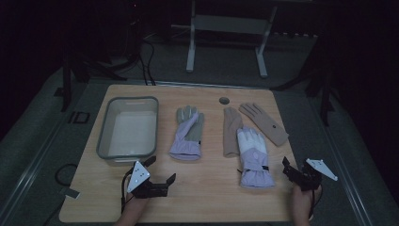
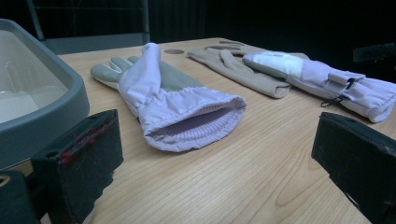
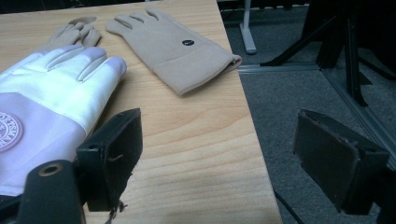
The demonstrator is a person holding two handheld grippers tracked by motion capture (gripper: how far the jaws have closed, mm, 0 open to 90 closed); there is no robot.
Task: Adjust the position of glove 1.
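Black two-jaw left gripper [image 1: 161, 172] and right gripper [image 1: 288, 165], each topped by a grey three-cornered plate (dotted), trailing black cables toward six o'clock.

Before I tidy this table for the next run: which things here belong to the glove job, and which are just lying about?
Belong:
left lilac glove
right lilac glove
two beige gloves
grey tub
left gripper and right gripper, both open

Lying about:
floor cables
frame legs behind the table

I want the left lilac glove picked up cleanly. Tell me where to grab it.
Grip the glove by its cuff, coming from the near side with the open left claw. The cuff gapes toward that claw and lies nearest, giving an edge to pinch.
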